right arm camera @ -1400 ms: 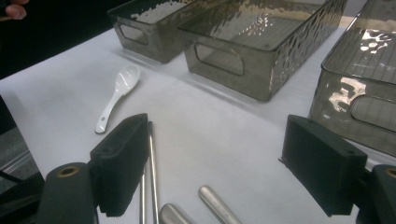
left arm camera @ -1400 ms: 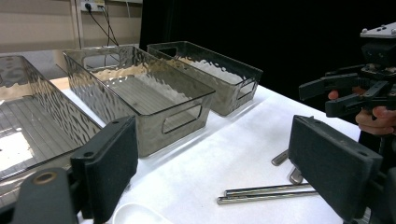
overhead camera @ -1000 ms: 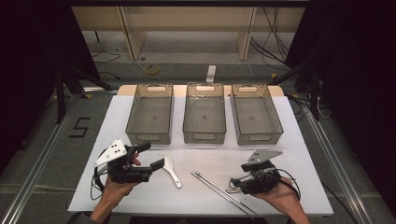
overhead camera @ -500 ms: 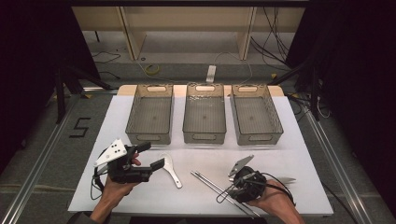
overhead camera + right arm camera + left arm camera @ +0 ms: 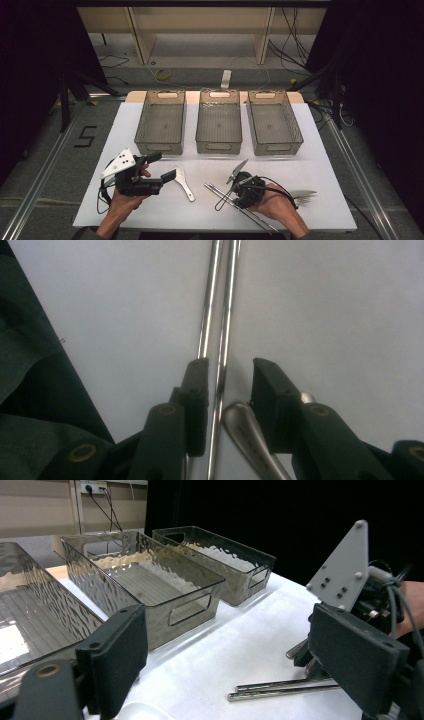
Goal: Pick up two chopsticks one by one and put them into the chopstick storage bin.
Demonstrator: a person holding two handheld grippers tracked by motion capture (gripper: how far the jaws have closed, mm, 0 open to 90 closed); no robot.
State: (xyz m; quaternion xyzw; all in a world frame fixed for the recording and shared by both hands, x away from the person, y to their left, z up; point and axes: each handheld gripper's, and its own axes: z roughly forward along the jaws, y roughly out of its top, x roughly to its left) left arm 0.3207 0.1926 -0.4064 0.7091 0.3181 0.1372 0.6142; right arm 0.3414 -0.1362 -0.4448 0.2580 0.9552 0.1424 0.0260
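Your left gripper [image 5: 155,167] hovers near the table's left front, jaws wide apart with nothing between them, just left of the white spoon [image 5: 183,182]. Right of that lie the two metal chopsticks [image 5: 221,196], side by side. Your right gripper [image 5: 229,375] is over them, its jaws just closing, one stick between the pads but not yet pinched. A fork [image 5: 301,195] lies far right
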